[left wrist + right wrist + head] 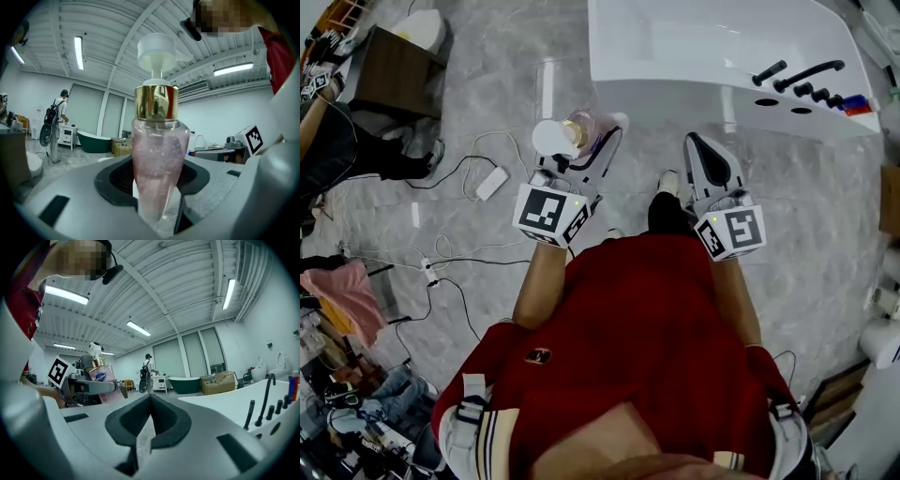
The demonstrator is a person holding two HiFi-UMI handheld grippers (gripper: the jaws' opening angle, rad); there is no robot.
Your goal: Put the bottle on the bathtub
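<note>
Left tongs (157, 201) grip bottle (157, 154) — right tongs (150, 401) closed.

Looking down on a grey marble floor (825, 216), a white power strip (491, 183) at centre left, a wooden cabinet (394, 70) at upper left. Looking out under a white ribbed ceiling (187, 282) and glowing strip lights (65, 295) toward pale wall panels (190, 355), a dark green tub (184, 383) and cardboard boxes (219, 381) mid-frame.

You see a translucent pink plastic pump bottle (157, 173) with a gold collar (156, 101) and white pump head (157, 50). The glossy white bathtub (675, 94) carries black taps (811, 73). The floor (825, 206) is grey, marble-veined.
</note>
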